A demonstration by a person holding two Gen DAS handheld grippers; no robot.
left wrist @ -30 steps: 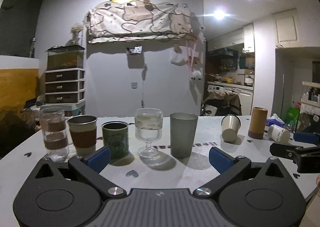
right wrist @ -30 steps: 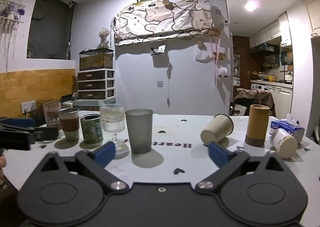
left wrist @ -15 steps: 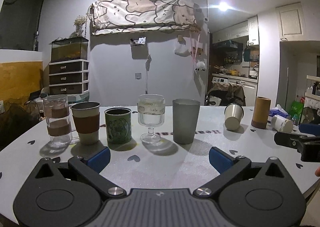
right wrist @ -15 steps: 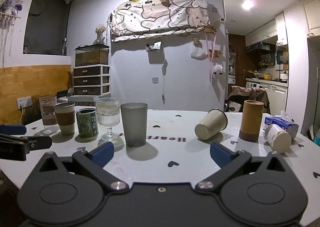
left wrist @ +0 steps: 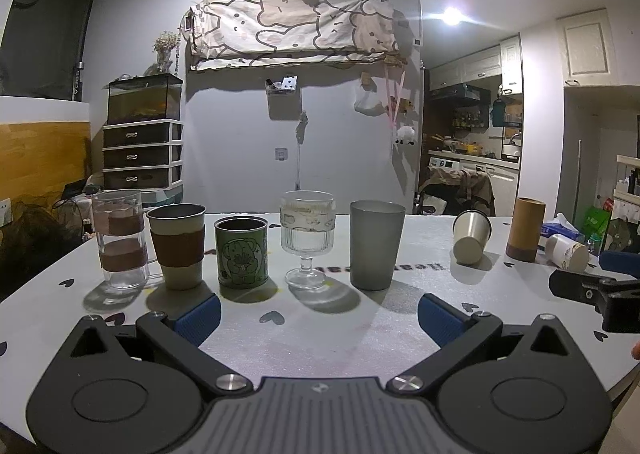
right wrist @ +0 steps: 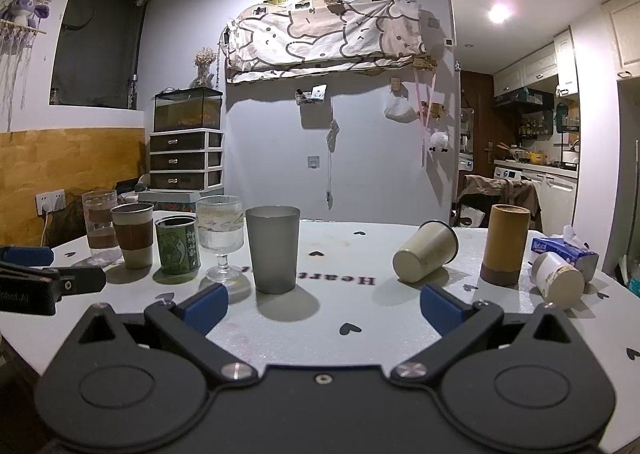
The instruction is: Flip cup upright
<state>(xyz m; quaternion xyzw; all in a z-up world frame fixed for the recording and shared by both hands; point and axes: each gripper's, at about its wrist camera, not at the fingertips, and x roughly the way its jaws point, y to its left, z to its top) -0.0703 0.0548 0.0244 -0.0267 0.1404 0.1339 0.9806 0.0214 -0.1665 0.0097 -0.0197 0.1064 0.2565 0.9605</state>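
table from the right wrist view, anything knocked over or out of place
Two cups lie on their sides: a cream cup right of the grey tumbler, base toward the camera, and a white paper cup against the tissue box. The five vessels in the left row and the brown cylinder stand upright. No spill visible.

The tabletop [right wrist: 360, 318] looks matt white and faintly grainy. At frame centre the stemmed goblet [left wrist: 307, 238] is clear ribbed glass, the grey tumbler [right wrist: 273, 250] frosted and matt. The tipped cup [right wrist: 426, 251], centre right, looks smooth cream with a dark rim.
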